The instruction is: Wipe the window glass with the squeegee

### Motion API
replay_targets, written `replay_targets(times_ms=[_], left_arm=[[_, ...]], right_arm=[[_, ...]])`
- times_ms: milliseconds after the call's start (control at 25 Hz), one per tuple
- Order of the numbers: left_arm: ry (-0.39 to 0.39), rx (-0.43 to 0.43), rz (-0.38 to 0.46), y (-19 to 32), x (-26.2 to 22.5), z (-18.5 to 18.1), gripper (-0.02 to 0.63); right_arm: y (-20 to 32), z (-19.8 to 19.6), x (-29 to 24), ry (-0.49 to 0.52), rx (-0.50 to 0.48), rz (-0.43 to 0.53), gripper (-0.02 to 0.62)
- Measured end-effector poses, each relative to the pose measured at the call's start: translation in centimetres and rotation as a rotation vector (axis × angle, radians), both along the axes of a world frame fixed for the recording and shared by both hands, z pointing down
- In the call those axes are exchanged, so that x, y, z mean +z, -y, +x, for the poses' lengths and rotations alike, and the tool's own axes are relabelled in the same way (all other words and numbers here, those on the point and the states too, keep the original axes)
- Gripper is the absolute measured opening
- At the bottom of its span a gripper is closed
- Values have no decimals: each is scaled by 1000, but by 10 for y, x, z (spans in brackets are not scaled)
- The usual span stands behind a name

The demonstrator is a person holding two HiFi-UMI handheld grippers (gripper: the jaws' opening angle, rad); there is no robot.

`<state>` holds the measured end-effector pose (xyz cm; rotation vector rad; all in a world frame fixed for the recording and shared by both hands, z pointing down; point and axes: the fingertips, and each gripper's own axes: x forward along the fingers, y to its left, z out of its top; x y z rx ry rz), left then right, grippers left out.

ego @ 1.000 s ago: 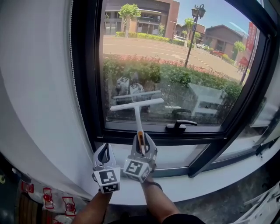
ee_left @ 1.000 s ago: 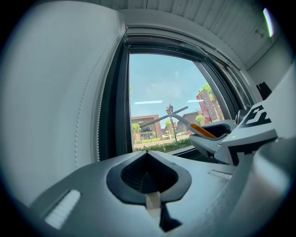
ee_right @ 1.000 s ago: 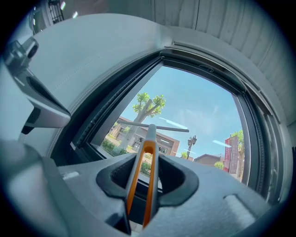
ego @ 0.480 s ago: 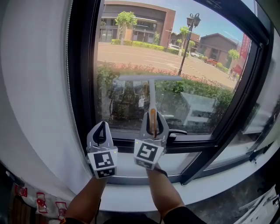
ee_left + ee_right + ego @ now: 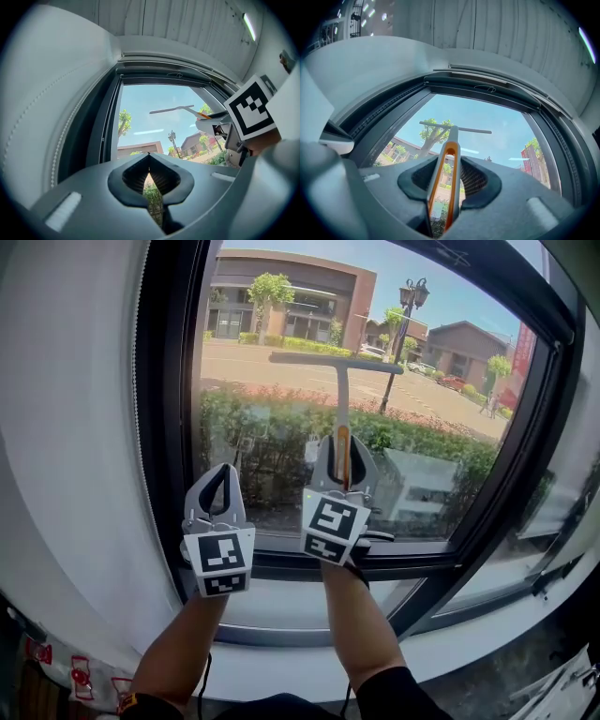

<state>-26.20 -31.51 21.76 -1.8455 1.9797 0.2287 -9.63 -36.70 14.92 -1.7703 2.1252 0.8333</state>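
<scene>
A grey squeegee (image 5: pixel 339 381) with an orange-lined handle stands upright against the window glass (image 5: pixel 281 399), its blade level across the upper part of the pane. My right gripper (image 5: pixel 343 457) is shut on the handle. In the right gripper view the squeegee (image 5: pixel 449 140) runs up from between the jaws to the blade. My left gripper (image 5: pixel 217 495) hangs beside it to the left, shut with nothing in it. In the left gripper view the squeegee (image 5: pixel 174 109) shows at upper right against the sky, near the right gripper's marker cube (image 5: pixel 248 108).
The black window frame (image 5: pixel 169 409) borders the glass at left and below, with a black handle (image 5: pixel 377 536) on the lower rail. A white curtain (image 5: pixel 66 446) hangs at the left. A white sill (image 5: pixel 281 601) runs beneath the frame.
My right gripper has lifted the squeegee up the glass, from the lower part of the pane to near the top. The left gripper rose alongside it.
</scene>
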Motion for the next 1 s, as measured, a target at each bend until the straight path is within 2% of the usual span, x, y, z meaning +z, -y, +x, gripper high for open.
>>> replay_targets(times_ms=[400,1000], left_arm=[[-1,9,-13,7,11,6,3],[10,52,-131,15,97,30,3]], right_arm=[[-1,3,25,-9,4,2,118],[-12,26,146,-50,46,-150,118]])
